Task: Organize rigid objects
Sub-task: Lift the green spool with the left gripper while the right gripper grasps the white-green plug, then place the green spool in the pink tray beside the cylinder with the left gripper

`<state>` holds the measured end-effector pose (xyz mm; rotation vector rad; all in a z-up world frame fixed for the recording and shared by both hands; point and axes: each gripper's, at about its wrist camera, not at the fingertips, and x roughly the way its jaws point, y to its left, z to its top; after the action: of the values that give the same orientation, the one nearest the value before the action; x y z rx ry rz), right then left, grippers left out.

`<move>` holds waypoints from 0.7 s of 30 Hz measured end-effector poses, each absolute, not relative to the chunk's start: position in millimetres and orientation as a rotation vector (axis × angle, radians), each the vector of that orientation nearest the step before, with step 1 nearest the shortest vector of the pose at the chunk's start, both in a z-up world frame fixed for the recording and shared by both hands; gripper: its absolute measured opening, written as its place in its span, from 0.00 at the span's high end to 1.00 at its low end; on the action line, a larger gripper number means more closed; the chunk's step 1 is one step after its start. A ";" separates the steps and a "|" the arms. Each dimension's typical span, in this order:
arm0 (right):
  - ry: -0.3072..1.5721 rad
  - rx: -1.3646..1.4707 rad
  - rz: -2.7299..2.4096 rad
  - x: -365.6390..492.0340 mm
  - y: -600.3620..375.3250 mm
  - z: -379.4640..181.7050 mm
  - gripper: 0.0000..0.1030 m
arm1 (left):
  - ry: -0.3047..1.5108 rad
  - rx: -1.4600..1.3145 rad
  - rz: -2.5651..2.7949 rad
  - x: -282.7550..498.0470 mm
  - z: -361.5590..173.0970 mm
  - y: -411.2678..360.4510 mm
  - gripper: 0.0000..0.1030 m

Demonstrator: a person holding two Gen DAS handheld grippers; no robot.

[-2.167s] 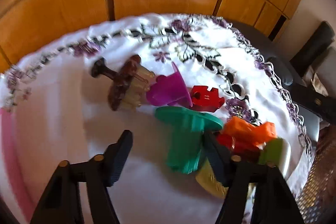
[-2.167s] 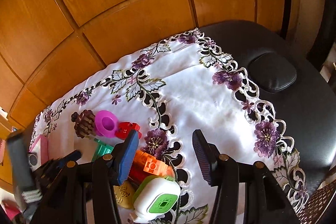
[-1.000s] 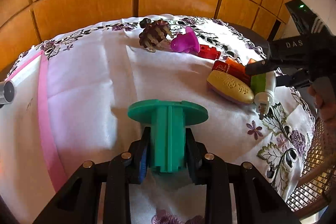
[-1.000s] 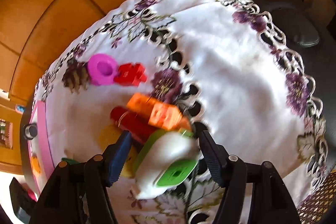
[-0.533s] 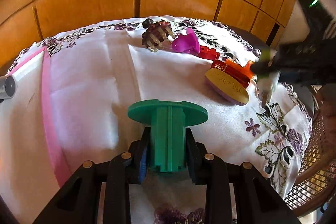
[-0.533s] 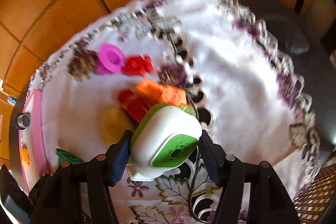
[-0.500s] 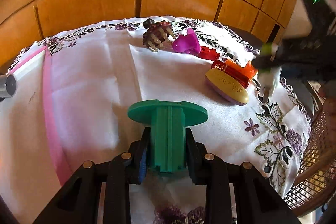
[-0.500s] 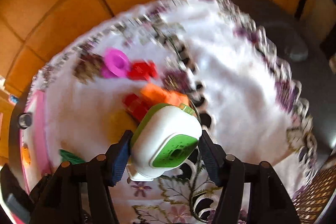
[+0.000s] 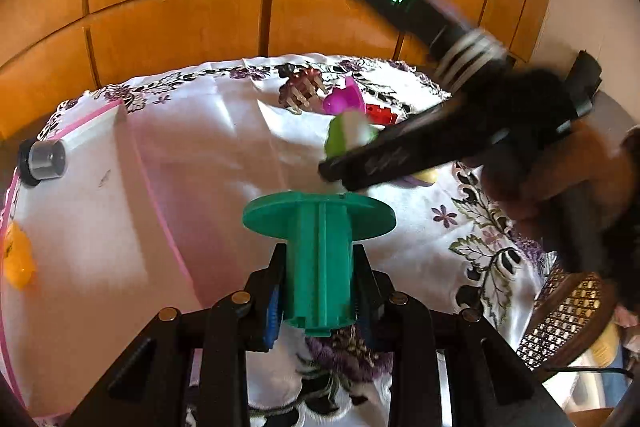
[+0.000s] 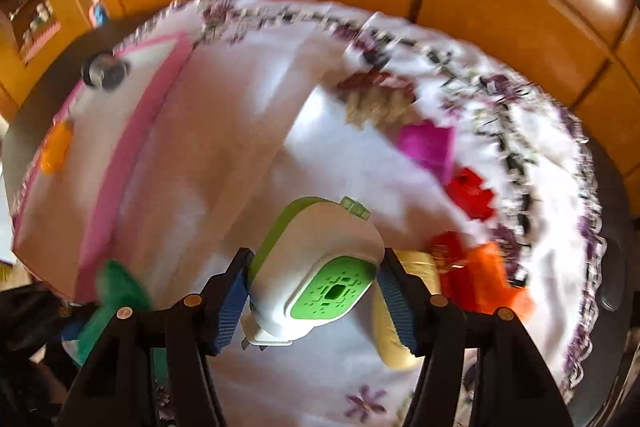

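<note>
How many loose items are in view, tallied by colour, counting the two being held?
Green: 1, green spool in left gripper
White-green: 1, plug-in device in right gripper
Brown: 1, hair claw
Magenta: 1
Red: 2
Orange: 1
Yellow: 1
Total: 8

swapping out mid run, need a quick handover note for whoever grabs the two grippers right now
Left gripper: shut on the green spool, held above the tablecloth.
Right gripper: shut on the white and green plug-in device, also in the air.
White box with pink rim on the left: holds a yellow piece.
On the cloth: brown hair claw, magenta cone, red block, orange block, yellow soap-shaped piece.
Done: two items lifted.
Left: probably place both, perhaps in the box, then the rest.
</note>
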<state>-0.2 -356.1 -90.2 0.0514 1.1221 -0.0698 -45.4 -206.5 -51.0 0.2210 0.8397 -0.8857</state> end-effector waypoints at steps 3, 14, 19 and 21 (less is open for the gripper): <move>1.125 0.081 -0.061 3.5 -359.8 -99.6 0.46 | 0.848 0.209 -0.884 -45.3 -48.6 -201.8 0.71; 1.120 0.045 -0.100 9.6 -355.9 -98.1 0.49 | 0.807 0.061 -0.835 -18.5 3.1 -167.1 0.71; 1.134 0.052 -0.104 11.2 -356.1 -96.6 0.49 | 0.832 0.004 -0.686 31.8 12.0 -137.8 0.71; 1.136 0.052 -0.103 12.4 -356.0 -96.7 0.49 | 0.852 -0.006 -0.621 56.5 8.4 -125.8 0.71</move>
<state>12.4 -356.0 -96.7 0.0525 1.1362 -0.1033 56.5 -125.8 8.4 -0.0064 0.8522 -0.6209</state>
